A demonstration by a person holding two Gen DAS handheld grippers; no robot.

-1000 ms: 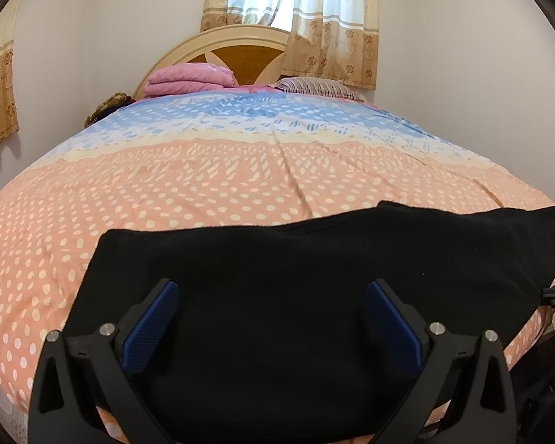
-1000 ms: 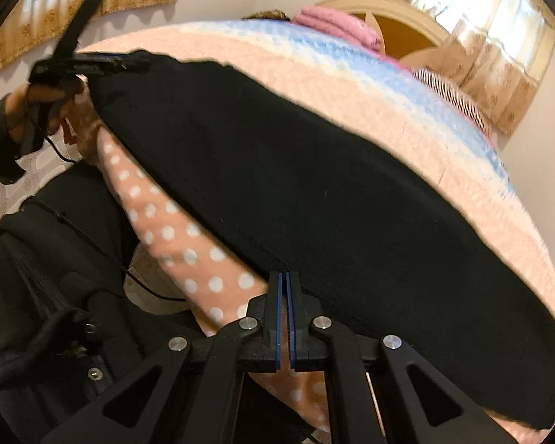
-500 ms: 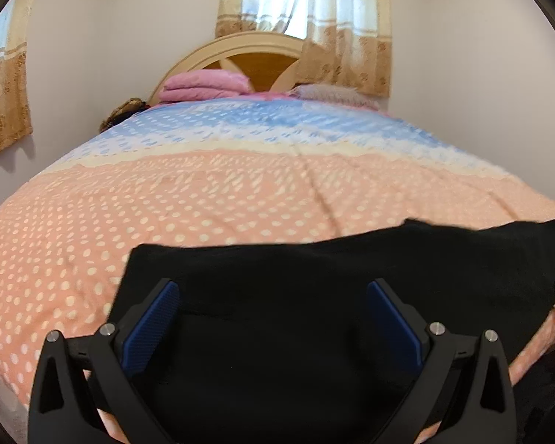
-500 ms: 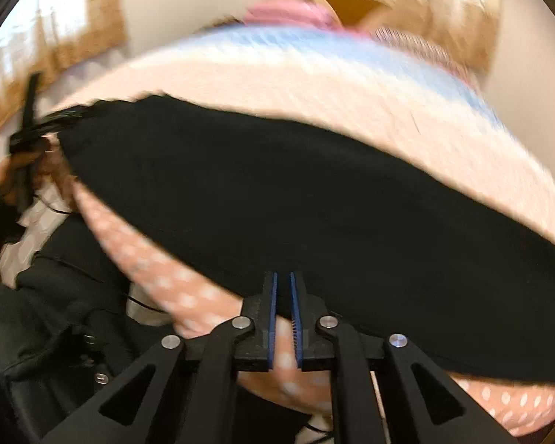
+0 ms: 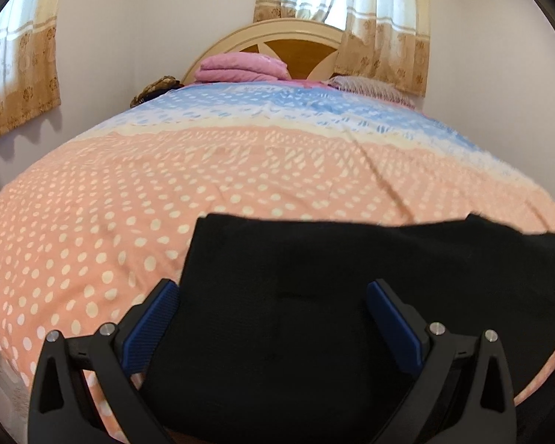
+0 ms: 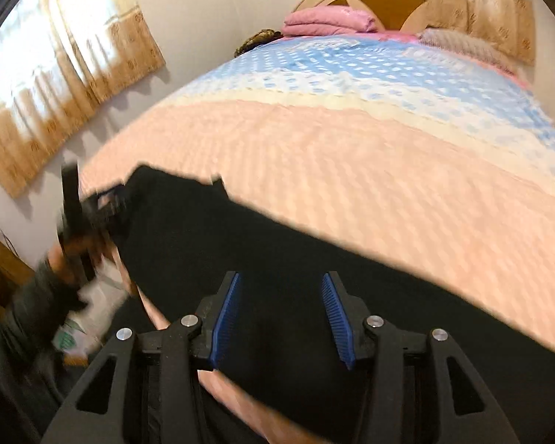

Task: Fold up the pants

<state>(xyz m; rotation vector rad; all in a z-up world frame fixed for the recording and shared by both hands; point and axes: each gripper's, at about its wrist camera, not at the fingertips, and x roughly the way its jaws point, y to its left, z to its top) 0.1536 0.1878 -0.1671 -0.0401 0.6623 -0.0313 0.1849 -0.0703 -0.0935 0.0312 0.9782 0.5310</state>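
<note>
Sliding to the right along the near edge of the bed point(image 5: 129, 192), the left gripper point(image 5: 273, 318) now has its jaws spread wide over the left end of the pants point(image 5: 351, 296), holding nothing; a second ago the black cloth filled the space between both fingers, and now its left edge sits just inside the left blue pad point(image 5: 153, 323). The pants lie flat as a dark band along the bed's near edge, reaching off to the right. Further right, the right gripper point(image 6: 281, 318) has gone from pinched tight to clearly parted, its blue pads apart with cloth beneath them and no hold on it. So the cloth looks released and laid down, and both tools seem free to take fresh holds for the next fold. In the right wrist view the left gripper is a blur at the pants' far-left end, so any contact there cannot be told.
</note>
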